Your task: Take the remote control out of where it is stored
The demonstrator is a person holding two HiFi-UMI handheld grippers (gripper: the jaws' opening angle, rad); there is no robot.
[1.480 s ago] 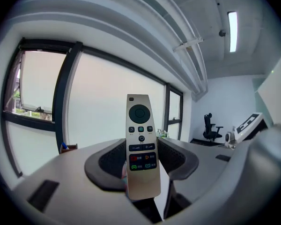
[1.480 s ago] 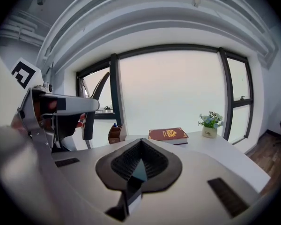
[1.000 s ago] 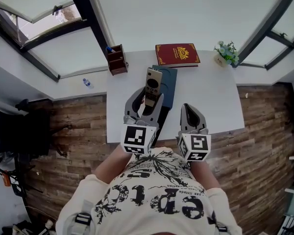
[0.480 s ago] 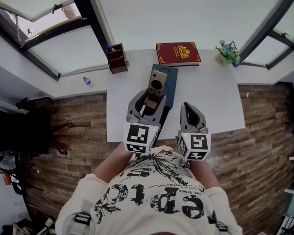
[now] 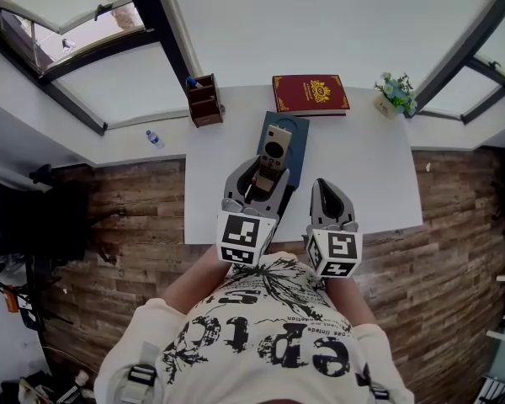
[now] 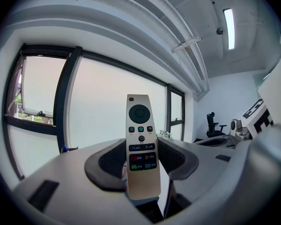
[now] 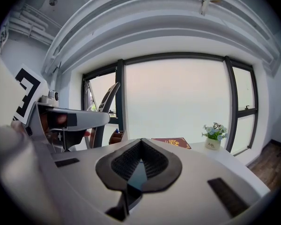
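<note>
Left tongs [image 6: 141,162] clamped on the remote [image 6: 141,142] — it's tipped more upright than 1 second ago, up off the blue case [image 5: 300,150], so basically out; right tongs [image 7: 140,165] pinched together, empty

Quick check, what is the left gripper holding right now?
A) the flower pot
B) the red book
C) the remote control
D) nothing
C: in the left gripper view, the remote control stands upright, buttons facing the camera, with the jaws of the left gripper closed on its sides.
</note>
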